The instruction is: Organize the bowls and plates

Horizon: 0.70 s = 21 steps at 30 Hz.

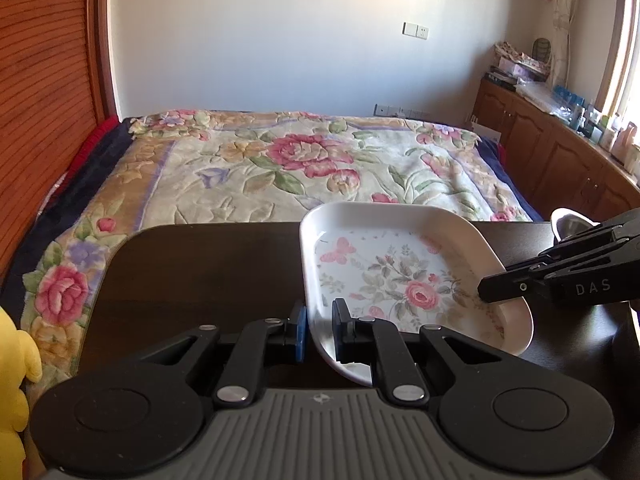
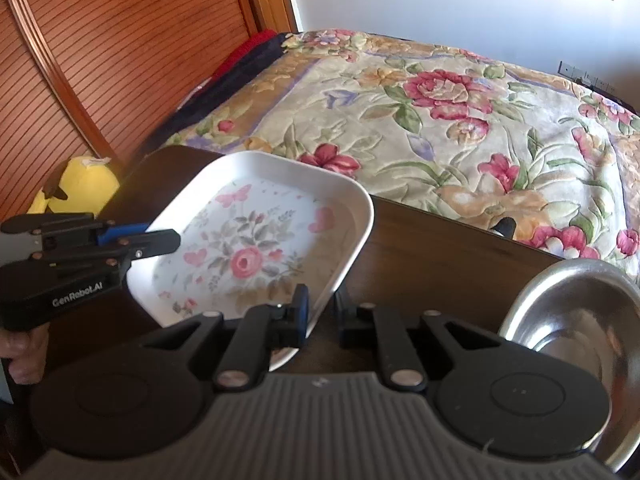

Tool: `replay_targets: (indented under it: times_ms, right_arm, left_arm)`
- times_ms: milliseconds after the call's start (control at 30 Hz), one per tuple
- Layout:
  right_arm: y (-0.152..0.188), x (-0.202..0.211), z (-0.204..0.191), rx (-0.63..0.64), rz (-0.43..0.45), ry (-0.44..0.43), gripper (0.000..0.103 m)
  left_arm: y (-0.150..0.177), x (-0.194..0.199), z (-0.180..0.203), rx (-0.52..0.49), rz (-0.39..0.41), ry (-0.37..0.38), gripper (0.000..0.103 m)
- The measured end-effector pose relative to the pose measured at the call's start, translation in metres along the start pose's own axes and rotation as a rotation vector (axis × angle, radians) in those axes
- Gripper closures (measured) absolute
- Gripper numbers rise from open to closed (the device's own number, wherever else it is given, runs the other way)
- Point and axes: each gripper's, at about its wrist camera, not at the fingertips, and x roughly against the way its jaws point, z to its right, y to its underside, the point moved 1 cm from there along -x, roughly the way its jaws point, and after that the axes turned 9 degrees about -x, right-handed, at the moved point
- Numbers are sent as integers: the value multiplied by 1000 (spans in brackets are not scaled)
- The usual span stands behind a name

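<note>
A white square plate with a pink flower print (image 1: 400,276) (image 2: 256,248) is held tilted over the dark table (image 1: 192,272) (image 2: 440,256). My left gripper (image 1: 320,332) (image 2: 160,236) straddles the plate's left rim, one finger inside and one outside. My right gripper (image 2: 322,316) (image 1: 492,292) straddles the plate's right rim the same way. Whether the pads press the rim on either side is not clear. A shiny steel bowl (image 2: 576,320) (image 1: 568,224) sits on the table to the right of my right gripper.
A bed with a flowered blanket (image 1: 304,168) (image 2: 460,112) lies just beyond the table. A yellow plush toy (image 1: 12,380) (image 2: 80,188) sits left of the table. A wooden slatted headboard (image 2: 100,60) stands on the left, and low wooden cabinets (image 1: 560,156) on the right.
</note>
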Motion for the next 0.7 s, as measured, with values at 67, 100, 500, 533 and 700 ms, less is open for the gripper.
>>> replay_targets:
  times_ms: [67,100,500,533,700]
  right_arm:
    - [0,7,-2,4,15,-3,88]
    - [1,11,-3,4,22,-6,88]
    - [9,58,-11,19,103,-5,88]
    - [10,61,-12,20,109,-5,88]
    - [16,78,-14,27,136,-3,88]
  left_arm:
    - [-1,7,1,-1,9,-3,89]
    - [-1,10,1,-1,14,-4,89]
    - [-8,65,19,-26,90,-12,89]
    - [-8,69,21,-28,96,-12,89]
    - [-8,88,27,-38,120,-10,89]
